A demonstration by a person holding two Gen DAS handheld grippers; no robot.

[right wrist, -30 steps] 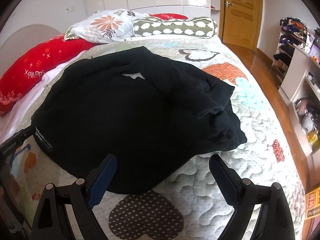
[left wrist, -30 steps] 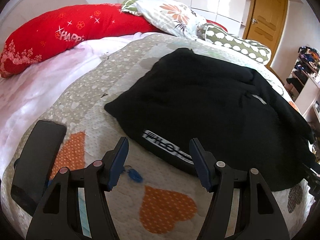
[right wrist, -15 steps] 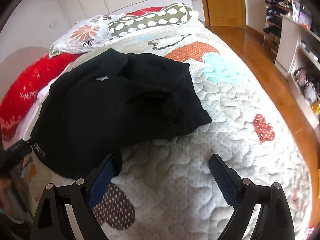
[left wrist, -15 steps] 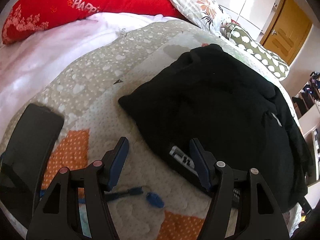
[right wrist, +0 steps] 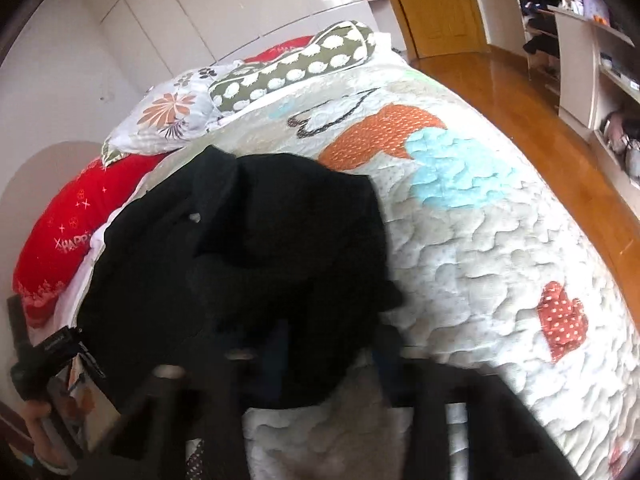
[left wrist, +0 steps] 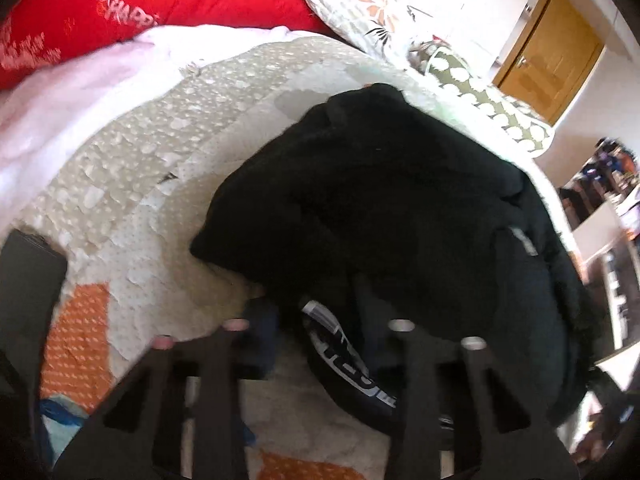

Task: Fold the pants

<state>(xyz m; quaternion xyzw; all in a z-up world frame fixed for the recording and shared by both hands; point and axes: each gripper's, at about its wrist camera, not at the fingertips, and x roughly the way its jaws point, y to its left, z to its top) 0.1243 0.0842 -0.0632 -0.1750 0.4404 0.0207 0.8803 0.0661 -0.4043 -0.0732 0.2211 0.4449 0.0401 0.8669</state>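
Observation:
Black pants [left wrist: 400,216] lie bunched on the quilted bed, their near hem with a white logo band [left wrist: 344,356] lifted off the quilt. My left gripper [left wrist: 316,320] sits at that hem with its jaws around the fabric edge; the view is blurred and the right fingertip is hidden by cloth. In the right wrist view the pants [right wrist: 240,256] are gathered into a heap. My right gripper [right wrist: 324,344] is pushed against the near right edge of the heap, with black fabric between its jaws; motion blur hides the grip.
The quilt [right wrist: 480,240] has orange, blue and red heart patches. A red pillow [left wrist: 120,8], a floral pillow [right wrist: 168,116] and a green spotted bolster [right wrist: 296,68] lie at the head. A black object [left wrist: 28,280] lies at the left. Wooden floor [right wrist: 520,80] and shelves stand right.
Both grippers moved forward onto the pants' near edge. The pants went from spread out to bunched toward the head of the bed, and the logo hem lifted off the quilt.

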